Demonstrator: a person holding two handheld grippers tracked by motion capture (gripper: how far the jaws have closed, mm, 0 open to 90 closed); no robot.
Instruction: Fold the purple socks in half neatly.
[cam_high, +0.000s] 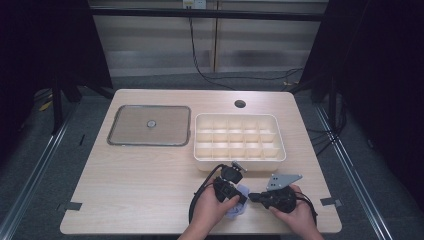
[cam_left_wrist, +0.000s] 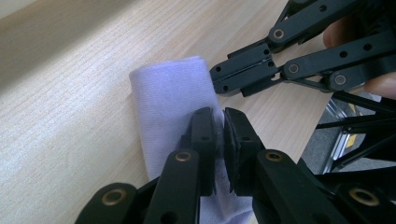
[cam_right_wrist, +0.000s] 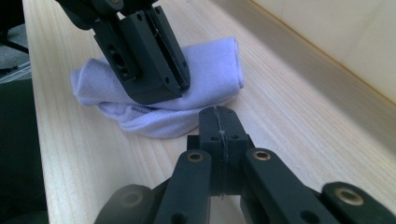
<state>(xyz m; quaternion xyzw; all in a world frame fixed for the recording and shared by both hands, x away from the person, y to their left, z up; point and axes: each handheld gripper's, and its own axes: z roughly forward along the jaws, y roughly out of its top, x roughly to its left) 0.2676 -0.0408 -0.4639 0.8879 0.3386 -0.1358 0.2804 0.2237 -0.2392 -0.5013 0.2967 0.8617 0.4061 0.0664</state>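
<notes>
Left gripper view: folded pale lilac cloth pinched by the left hand-held gripper.
The cloth lies on the tabletop near its front edge, below the white divided box; the right hand-held gripper, jaws together and empty, sits just beside it.

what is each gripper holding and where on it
The left gripper pinches the white cloth at its edge fold. The right gripper is shut, holding nothing.
</notes>
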